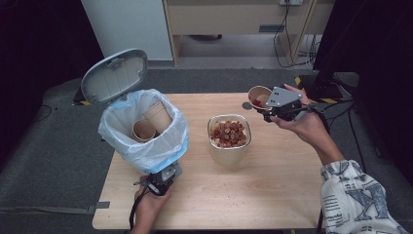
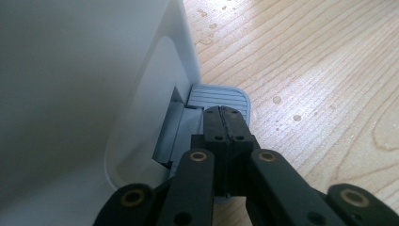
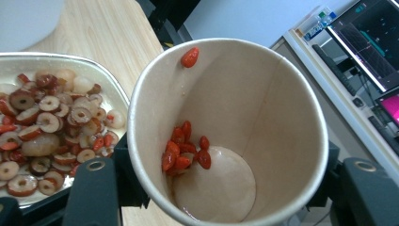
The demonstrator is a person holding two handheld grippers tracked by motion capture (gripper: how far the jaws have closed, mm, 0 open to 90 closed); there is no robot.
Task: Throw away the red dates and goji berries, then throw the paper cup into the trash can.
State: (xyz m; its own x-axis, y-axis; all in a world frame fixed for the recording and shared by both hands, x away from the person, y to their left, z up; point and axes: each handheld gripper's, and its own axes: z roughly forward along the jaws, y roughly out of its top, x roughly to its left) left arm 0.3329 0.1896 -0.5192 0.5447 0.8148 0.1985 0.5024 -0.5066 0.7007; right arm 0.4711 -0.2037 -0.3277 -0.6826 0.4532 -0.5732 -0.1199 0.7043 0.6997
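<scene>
My right gripper is shut on a tilted paper cup at the table's far right, just beyond a rectangular bowl of sliced red dates. In the right gripper view the cup is held across its body by the right gripper. It holds a small heap of red berries and one berry stuck near the rim. My left gripper is shut, its closed jaws resting on the grey pedal at the foot of the white pedal bin.
The bin stands at the table's left, lined with a white bag, its lid raised. Two used paper cups lie inside. Water drops dot the wooden table. Cabinets and cables lie beyond the far edge.
</scene>
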